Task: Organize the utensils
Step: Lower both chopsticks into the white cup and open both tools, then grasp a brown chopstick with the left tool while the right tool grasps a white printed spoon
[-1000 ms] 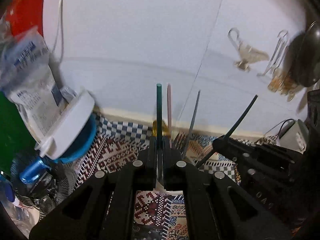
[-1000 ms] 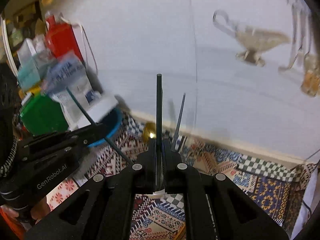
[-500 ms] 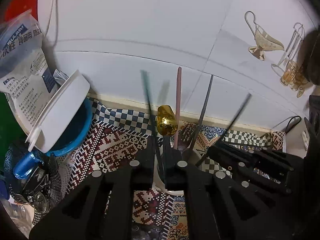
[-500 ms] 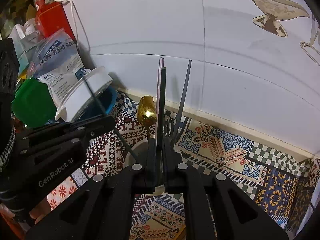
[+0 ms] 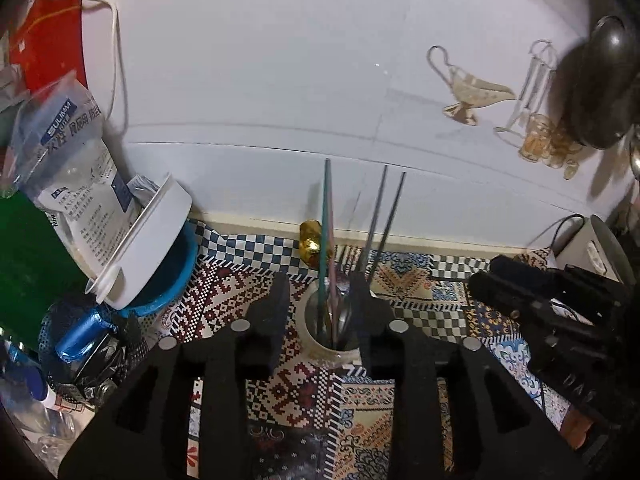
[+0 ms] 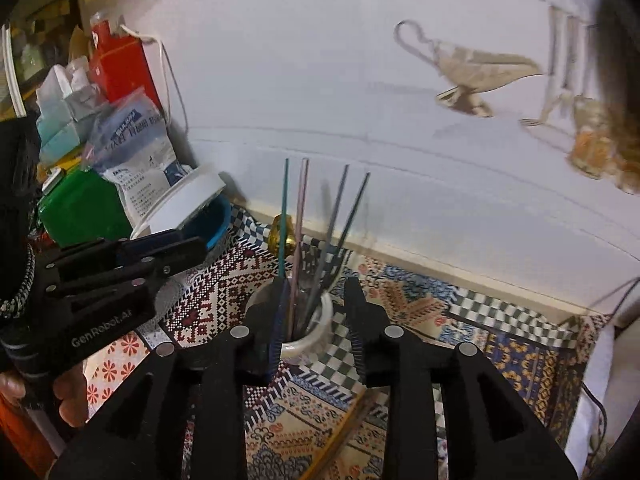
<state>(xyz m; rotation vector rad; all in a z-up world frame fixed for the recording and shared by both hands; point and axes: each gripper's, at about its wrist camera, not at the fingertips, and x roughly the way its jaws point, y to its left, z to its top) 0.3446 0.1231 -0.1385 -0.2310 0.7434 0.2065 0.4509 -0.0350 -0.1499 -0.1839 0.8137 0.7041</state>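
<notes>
Patterned cloth covers the tabletop, and at its middle a pale cup holds the utensils. At nine o'clock in the left wrist view a white lid leans on a blue bowl, well apart from the cup. The left tool is spread wide and grips nothing; the cup sits just between its two fingers, dead ahead at twelve o'clock. Inside stand a teal chopstick, a pink chopstick and two grey chopsticks, their long axes near upright and leaning slightly toward one o'clock, with a gold spoon behind them.

From the right wrist view, the left tool lies at nine o'clock, and the right tool is likewise released and empty, with the cup between its fingers at twelve o'clock. Both tools look about equally near the cup. Judging by this, the sticks are already stowed, and any further utensil would have to go in end-first along that same upright axis. Whether loose utensils lie elsewhere cannot be told.
</notes>
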